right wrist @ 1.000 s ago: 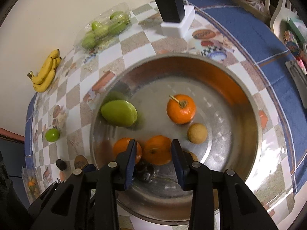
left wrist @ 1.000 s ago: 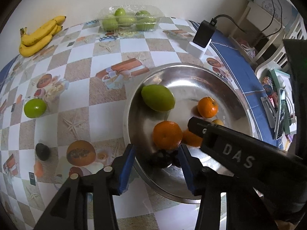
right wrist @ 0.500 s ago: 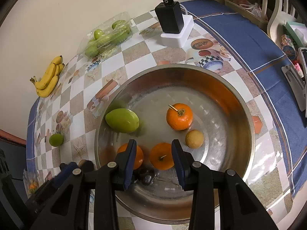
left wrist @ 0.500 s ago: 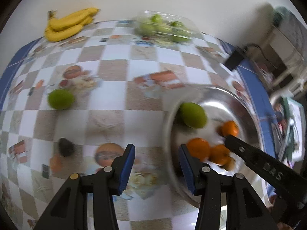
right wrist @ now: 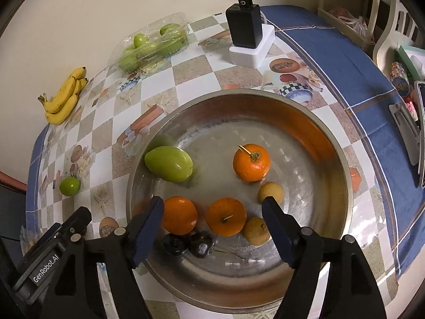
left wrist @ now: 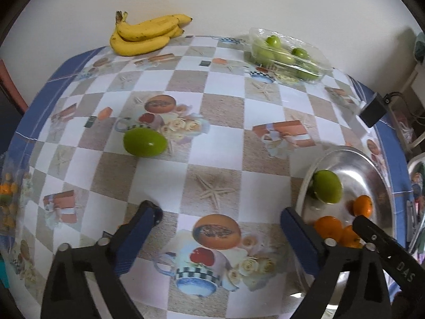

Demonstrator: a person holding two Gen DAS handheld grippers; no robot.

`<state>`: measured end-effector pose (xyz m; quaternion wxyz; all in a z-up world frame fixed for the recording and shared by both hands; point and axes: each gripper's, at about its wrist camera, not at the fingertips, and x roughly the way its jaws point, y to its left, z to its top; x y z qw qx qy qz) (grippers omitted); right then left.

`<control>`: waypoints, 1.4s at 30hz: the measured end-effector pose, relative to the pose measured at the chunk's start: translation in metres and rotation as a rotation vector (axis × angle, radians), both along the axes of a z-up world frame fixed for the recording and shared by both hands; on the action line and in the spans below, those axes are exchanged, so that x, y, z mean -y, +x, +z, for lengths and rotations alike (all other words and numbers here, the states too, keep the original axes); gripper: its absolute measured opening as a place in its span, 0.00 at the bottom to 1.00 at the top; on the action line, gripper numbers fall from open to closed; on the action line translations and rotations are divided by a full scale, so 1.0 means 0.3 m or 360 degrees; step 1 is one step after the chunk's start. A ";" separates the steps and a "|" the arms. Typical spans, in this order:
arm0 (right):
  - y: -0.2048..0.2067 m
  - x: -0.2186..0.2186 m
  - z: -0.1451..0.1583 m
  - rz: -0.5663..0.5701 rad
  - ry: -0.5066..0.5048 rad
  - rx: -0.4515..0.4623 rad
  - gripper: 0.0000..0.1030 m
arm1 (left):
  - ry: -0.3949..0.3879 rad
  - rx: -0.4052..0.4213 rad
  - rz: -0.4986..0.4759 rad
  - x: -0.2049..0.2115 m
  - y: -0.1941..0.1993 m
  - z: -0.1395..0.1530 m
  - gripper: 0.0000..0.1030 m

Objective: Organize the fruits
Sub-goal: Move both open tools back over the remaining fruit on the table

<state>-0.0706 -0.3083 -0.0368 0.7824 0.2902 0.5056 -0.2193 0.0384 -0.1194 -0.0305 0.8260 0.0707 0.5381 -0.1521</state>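
Over a checkered tablecloth [left wrist: 212,143], the left gripper [left wrist: 220,222] spreads its jaws wider around nothing, a green fruit [left wrist: 144,142] lying well beyond; the right gripper [right wrist: 212,210] opens empty above oranges [right wrist: 225,220] in the steel bowl [right wrist: 342,186].

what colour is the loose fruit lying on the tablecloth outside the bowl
Green fruit, clearest in the left wrist view.
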 end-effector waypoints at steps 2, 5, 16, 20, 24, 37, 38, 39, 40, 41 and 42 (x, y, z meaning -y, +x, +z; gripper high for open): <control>0.001 -0.002 -0.001 0.0007 -0.0005 -0.0004 0.80 | 0.0011 0.0016 -0.0001 -0.003 0.001 0.002 0.98; 0.002 -0.006 -0.001 0.0010 -0.0010 -0.0004 0.80 | 0.0021 0.0036 -0.0006 -0.004 0.000 0.005 1.00; 0.004 -0.012 -0.005 0.0024 -0.0030 -0.0023 0.81 | 0.0041 0.0065 0.0030 -0.025 0.011 0.008 1.00; 0.004 -0.013 -0.005 0.0026 -0.0036 -0.0019 0.91 | 0.0047 0.0076 0.0056 -0.036 0.015 0.008 1.00; 0.006 -0.018 0.002 0.0038 -0.0087 -0.0018 0.98 | 0.0069 0.0098 0.0074 -0.047 0.020 0.008 1.00; 0.009 -0.028 0.005 0.0051 -0.0055 0.0052 0.99 | 0.0100 0.0114 0.0055 -0.059 0.029 0.013 1.00; 0.010 -0.032 0.006 0.0054 -0.0048 0.0060 0.99 | 0.0105 0.0116 0.0055 -0.061 0.031 0.014 1.00; 0.012 -0.035 0.008 0.0057 -0.0043 0.0071 0.99 | 0.0110 0.0119 0.0057 -0.065 0.033 0.015 1.00; 0.013 -0.038 0.010 0.0059 -0.0040 0.0079 0.99 | 0.0113 0.0123 0.0060 -0.069 0.035 0.016 1.00; 0.015 -0.041 0.011 0.0059 -0.0039 0.0084 0.99 | 0.0115 0.0125 0.0062 -0.073 0.038 0.018 1.00; 0.016 -0.043 0.013 0.0059 -0.0039 0.0091 0.99 | 0.0116 0.0126 0.0063 -0.076 0.040 0.019 1.00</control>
